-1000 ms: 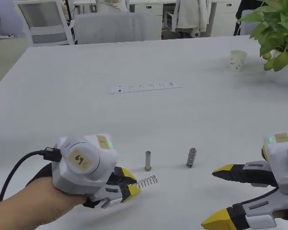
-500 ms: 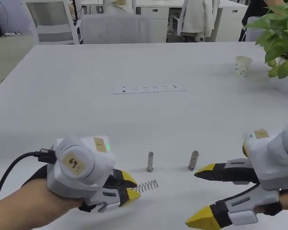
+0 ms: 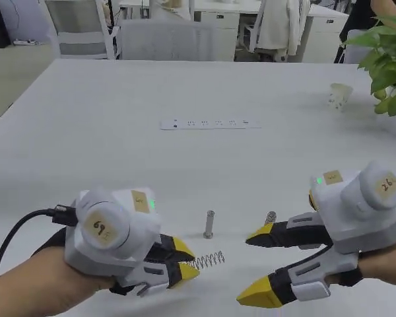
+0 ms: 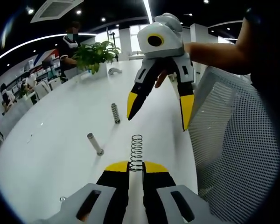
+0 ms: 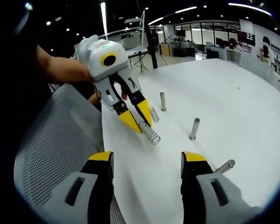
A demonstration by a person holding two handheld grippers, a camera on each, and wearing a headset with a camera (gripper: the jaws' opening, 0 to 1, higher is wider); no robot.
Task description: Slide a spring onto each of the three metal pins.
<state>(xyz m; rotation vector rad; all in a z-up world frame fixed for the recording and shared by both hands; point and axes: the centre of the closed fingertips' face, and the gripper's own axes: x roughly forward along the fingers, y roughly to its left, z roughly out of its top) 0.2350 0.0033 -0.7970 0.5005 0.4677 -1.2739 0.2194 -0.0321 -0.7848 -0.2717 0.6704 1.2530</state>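
**Spring gripped at the left tool, middle pin bare**

We are looking at a white tabletop (image 3: 185, 172) that is lying open from the pins back to a white power strip (image 3: 210, 123). A paper cup (image 3: 340, 96) and a green potted plant (image 3: 389, 59) are sitting well apart at the far right. In the left gripper view the table's near edge is running just beside both tools, with a grey mesh chair (image 4: 233, 140) past it.

The left gripper (image 3: 185, 264) is pointing right and low over the table. Its yellow-tipped jaws are pinched narrow on one end of a small steel coil spring (image 3: 208, 259), and the rest of the coil is sticking out toward the right. A hand (image 3: 33, 277) is wrapping the body from behind.

The right gripper (image 3: 249, 269) is pointing left with its jaws spread wide and nothing between them, one tip high, one low. The two tools are facing each other, near but apart.

A short bare metal pin (image 3: 209, 224) is standing upright just beyond the spring. A second pin already wearing a spring (image 3: 270, 218) is standing to its right, partly hidden by the right tool's upper jaw. In the right gripper view we are noting a third bare pin (image 5: 163, 101) beyond the left tool.
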